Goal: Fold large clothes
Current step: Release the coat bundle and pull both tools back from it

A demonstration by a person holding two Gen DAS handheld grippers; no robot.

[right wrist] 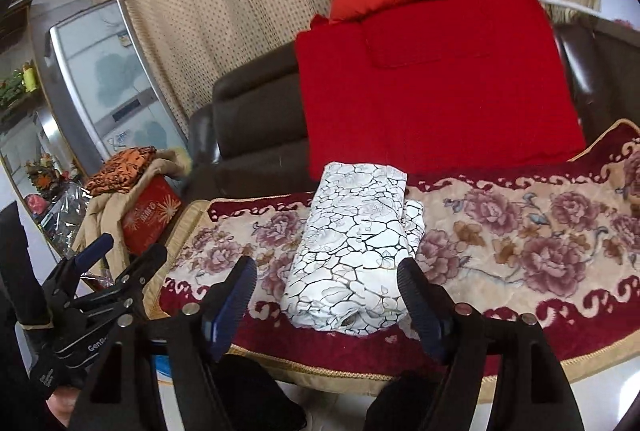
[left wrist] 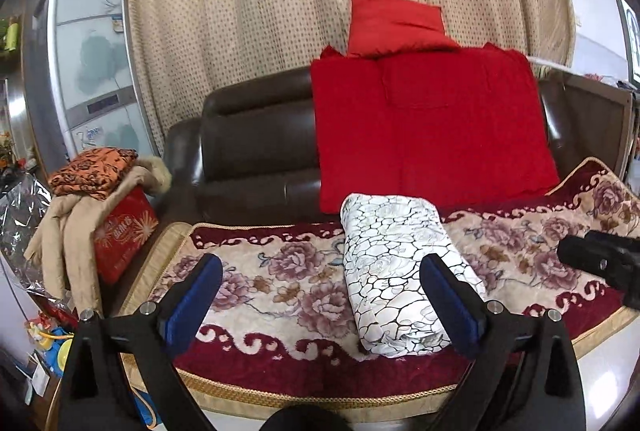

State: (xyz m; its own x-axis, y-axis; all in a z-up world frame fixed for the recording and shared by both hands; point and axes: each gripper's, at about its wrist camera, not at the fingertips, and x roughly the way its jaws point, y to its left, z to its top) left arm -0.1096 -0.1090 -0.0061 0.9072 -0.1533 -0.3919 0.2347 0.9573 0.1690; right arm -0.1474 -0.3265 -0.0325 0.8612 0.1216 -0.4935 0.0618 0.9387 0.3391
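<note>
Tools both gaping and empty, left tool [left wrist: 320, 295] and right tool [right wrist: 326, 295] above the folded white garment [right wrist: 352, 251] on the floral sofa cover [right wrist: 520, 231], red blanket [right wrist: 432, 83] behind.

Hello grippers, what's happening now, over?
Left gripper open, right gripper open, both empty. White crackle-print garment folded on floral sofa cover. Nothing blocking.

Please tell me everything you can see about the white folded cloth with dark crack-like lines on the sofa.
The white folded cloth is a thick, compact bundle, longer than wide. Its fabric looks soft and slightly quilted, printed with dark crack-like lines and faint flowers. It lies flat on the floral sofa cover, lengthwise from the front edge toward the backrest. Its far end reaches the foot of the red blanket. One lower layer sticks out on its right side. Neither gripper touches it.
</note>
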